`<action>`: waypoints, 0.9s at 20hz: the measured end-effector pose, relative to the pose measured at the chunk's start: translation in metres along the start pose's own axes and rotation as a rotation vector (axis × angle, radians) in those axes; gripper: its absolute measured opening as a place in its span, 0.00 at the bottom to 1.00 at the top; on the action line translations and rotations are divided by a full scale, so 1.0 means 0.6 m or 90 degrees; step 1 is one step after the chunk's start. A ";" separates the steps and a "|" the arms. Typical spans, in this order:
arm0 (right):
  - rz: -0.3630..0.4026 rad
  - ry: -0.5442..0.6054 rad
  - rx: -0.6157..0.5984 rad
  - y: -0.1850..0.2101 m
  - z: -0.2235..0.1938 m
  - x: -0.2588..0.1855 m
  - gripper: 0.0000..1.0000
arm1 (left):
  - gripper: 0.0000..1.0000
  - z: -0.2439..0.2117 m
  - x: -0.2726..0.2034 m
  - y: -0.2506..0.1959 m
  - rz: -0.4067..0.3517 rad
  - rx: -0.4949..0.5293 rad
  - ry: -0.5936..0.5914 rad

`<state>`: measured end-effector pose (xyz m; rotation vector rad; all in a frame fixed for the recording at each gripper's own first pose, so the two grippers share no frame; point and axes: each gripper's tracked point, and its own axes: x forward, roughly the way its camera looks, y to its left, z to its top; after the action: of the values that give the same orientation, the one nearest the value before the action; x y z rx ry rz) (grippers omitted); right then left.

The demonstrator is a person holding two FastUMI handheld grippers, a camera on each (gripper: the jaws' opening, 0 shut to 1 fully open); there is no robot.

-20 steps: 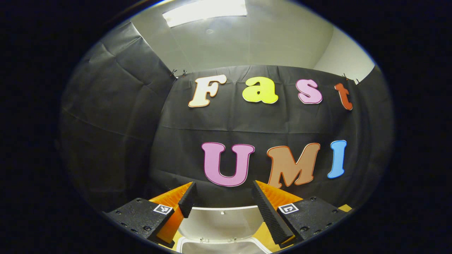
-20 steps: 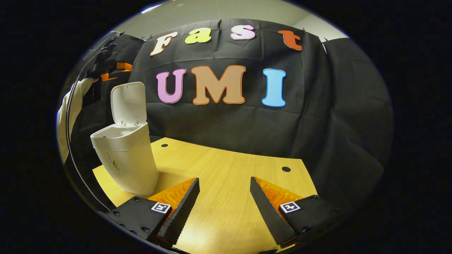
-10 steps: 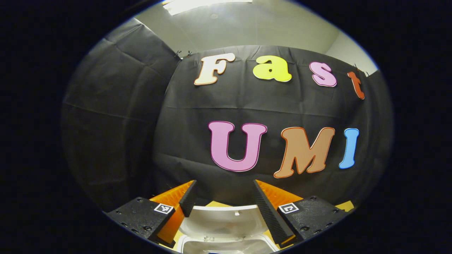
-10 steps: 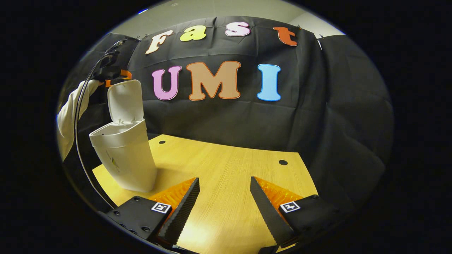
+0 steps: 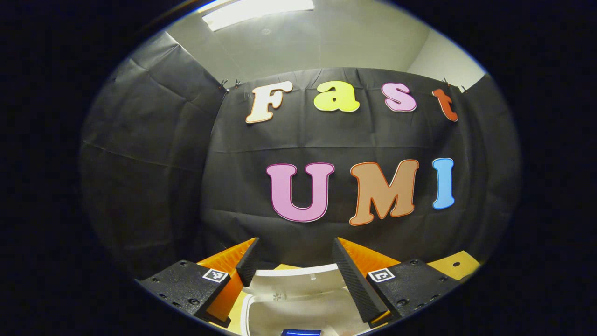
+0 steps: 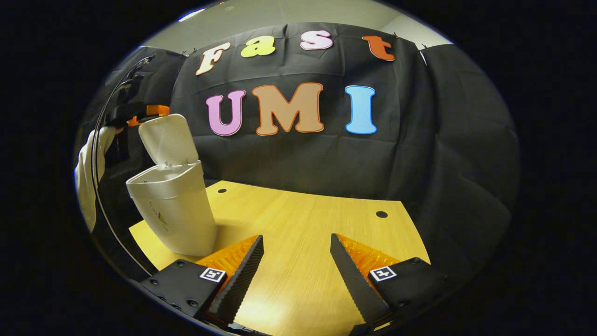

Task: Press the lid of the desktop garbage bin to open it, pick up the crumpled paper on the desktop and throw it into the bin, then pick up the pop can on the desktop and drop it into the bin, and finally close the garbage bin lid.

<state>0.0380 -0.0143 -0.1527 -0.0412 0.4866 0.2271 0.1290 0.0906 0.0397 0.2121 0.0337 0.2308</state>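
Bin point(image 6: 175, 210): white, stands on the wooden worktop point(image 6: 298, 233) near its left-rear corner as seen in right gripper view; body upright, sits well apart from right claw.
Lid point(image 6: 164, 140): hinged up, tilted fwd over the bin mouth, not closed.
Left claw point(image 5: 295, 261): released, fingers spread w/ nothing between them; looks down over the lid's upper edge and into the open bin. In right gripper view it shows up by the lid's top-left corner point(image 6: 147, 111), just beside it; contact can't be told. A light sleeve point(image 6: 88, 172) trails below it, w/ a dark cable running along it.
Pop can point(image 5: 301, 332): blue bit visible at the bottom of left gripper view, inside the bin.
Crumpled paper: can't make it out.
Right claw point(image 6: 296, 266): released, fingers wide apart, hanging low over bare worktop toward the front, gripping nothing.
Worktop holes: two dark round holes, one behind the bin point(image 6: 222, 191), one far right point(image 6: 381, 214).
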 end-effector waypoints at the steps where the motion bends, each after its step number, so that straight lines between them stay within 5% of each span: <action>1: 0.005 -0.002 -0.003 0.006 0.004 0.000 0.96 | 0.92 -0.009 -0.016 -0.003 0.000 0.005 -0.002; 7: 0.021 0.004 -0.022 0.028 0.001 -0.009 0.96 | 0.92 -0.067 -0.094 -0.027 0.006 -0.033 -0.006; 18: 0.042 0.007 -0.022 0.048 -0.003 -0.026 0.96 | 0.93 -0.213 -0.155 -0.056 0.013 -0.050 0.118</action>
<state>0.0173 0.0101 -0.1467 -0.0597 0.4958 0.3006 0.0388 0.0635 -0.0917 0.1125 0.2064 0.2719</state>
